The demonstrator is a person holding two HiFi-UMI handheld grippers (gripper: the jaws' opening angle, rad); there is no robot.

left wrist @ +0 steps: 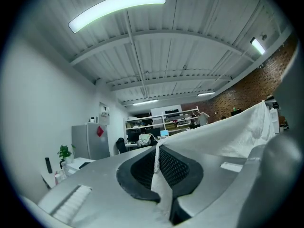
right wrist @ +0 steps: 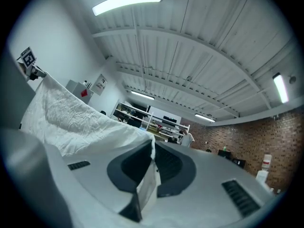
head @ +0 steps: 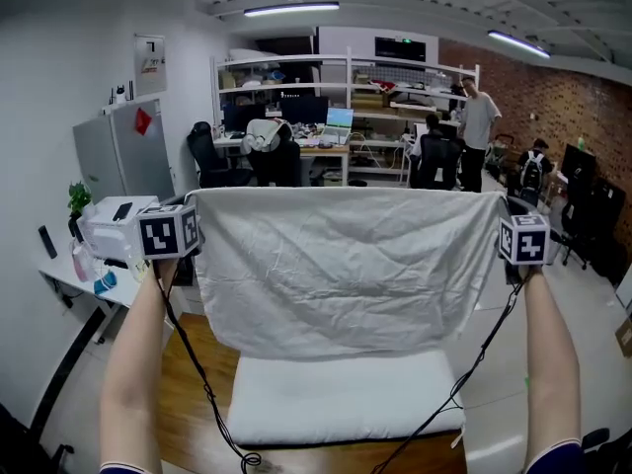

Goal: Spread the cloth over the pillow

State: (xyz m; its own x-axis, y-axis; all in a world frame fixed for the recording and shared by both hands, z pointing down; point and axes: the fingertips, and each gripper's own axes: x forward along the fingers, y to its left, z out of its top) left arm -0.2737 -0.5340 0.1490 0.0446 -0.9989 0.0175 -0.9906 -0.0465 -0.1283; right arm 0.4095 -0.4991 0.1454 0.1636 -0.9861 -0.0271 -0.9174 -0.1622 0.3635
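Observation:
A white creased cloth (head: pixel 341 265) hangs stretched in the air between both grippers, held up at chest height. My left gripper (head: pixel 190 227) is shut on its top left corner; in the left gripper view the cloth (left wrist: pixel 228 132) runs from between the dark pads (left wrist: pixel 176 167) off to the right. My right gripper (head: pixel 504 227) is shut on the top right corner; the cloth (right wrist: pixel 71 120) runs off to the left there. Below the cloth's lower edge lies the white pillow (head: pixel 341 398) on a wooden floor (head: pixel 197 383).
A white table (head: pixel 74 275) with a printer, bottles and a plant stands at the left beside a grey fridge (head: pixel 123 156). Desks, shelves and office chairs (head: pixel 281 161) fill the back, with people (head: pixel 479 126) standing and sitting there. Cables (head: pixel 202 383) hang from both grippers.

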